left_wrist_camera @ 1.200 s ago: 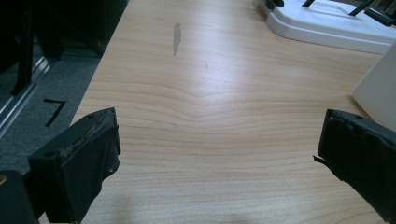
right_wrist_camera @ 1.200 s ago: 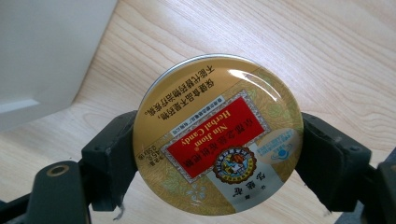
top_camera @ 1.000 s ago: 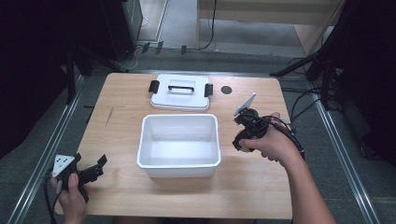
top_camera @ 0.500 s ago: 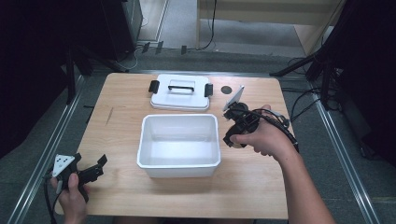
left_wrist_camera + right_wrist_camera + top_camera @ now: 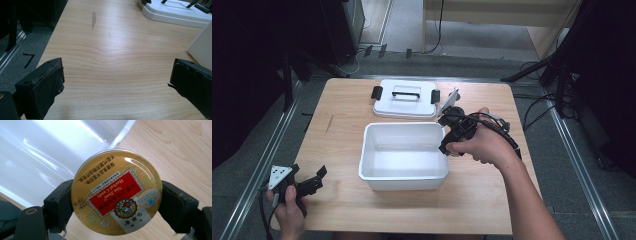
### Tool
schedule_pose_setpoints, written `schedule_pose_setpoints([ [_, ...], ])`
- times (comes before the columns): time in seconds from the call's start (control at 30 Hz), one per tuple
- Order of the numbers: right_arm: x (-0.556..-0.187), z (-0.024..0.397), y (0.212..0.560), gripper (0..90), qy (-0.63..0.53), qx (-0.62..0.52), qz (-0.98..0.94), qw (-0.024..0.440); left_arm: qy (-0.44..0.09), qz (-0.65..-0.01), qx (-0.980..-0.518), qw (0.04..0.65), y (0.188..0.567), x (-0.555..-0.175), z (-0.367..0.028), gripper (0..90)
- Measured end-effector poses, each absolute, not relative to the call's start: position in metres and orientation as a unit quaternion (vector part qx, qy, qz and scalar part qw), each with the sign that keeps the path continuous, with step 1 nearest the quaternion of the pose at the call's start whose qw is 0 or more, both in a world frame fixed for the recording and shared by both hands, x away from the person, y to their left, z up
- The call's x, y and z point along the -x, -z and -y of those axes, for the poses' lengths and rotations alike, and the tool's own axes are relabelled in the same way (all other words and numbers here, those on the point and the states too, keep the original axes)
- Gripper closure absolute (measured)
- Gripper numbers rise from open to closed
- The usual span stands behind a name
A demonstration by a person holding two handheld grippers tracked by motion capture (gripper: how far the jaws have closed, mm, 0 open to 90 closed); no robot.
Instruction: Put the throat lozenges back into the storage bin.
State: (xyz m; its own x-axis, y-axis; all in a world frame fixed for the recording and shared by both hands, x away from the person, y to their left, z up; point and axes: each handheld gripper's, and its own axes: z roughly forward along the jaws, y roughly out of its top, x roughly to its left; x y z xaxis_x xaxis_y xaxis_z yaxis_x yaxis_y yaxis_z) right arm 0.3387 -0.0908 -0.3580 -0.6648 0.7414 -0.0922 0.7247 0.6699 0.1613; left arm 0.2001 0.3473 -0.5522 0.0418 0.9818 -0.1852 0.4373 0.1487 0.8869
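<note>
Carrying a candy tin to the white bin, right hand leading.

The right gripper [image 5: 115, 202] has its fingers [image 5: 58, 202] clamped on the rim of the round gold tin [image 5: 116, 192], held over the counter [image 5: 492, 200] at the bin's [image 5: 404, 172] right wall. To do this well, I'd lift it clear of that wall, keep the tin level, and let go only once it's low inside. The left gripper [image 5: 307, 182] waits near-left, fingers [image 5: 42, 87] wide apart and empty. The lid [image 5: 404, 99] lies beyond the bin.
</note>
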Motion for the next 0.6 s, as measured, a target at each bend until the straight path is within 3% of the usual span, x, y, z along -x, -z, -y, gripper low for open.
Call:
schedule_pose_setpoints([
  [0.6, -0.333, 0.059, 0.361, 20.1, -0.079, -0.336, -0.935, 0.082, -0.310, -0.618, -0.575, 0.437, 0.552, -0.200, -0.347, 0.0],
])
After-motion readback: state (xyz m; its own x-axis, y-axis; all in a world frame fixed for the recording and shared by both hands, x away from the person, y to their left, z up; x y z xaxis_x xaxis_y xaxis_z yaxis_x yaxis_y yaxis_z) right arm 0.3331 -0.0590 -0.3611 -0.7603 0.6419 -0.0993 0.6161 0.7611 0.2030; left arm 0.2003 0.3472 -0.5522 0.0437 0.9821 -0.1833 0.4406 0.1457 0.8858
